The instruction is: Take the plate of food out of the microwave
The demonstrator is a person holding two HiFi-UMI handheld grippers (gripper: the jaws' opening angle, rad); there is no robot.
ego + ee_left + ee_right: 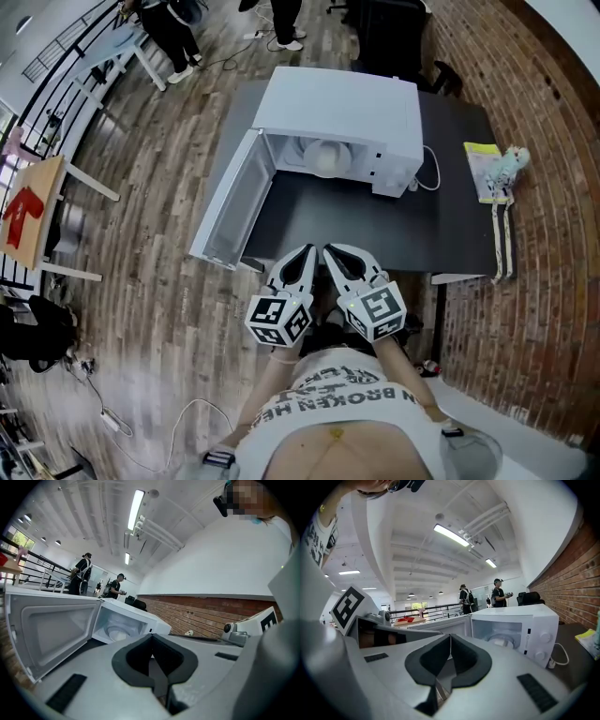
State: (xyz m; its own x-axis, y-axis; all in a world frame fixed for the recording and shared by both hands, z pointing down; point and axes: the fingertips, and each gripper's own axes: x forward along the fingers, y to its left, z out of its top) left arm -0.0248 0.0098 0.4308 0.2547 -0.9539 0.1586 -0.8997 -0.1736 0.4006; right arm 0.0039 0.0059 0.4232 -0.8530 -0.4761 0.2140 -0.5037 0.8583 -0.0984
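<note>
Over near edge of table, my left gripper and right gripper hang side by side, apart from microwave. Left jaws pressed together, nothing between. Right jaws same, empty. Microwave stands at far side of table, door swung open to left. Plate sits inside cavity, on its floor. Food on plate I cannot make out. Yellow packet lies at right edge of table.

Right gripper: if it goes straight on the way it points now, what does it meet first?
Probably the microwave, about where its open door hinges on. Depth is unclear from this view.
</note>
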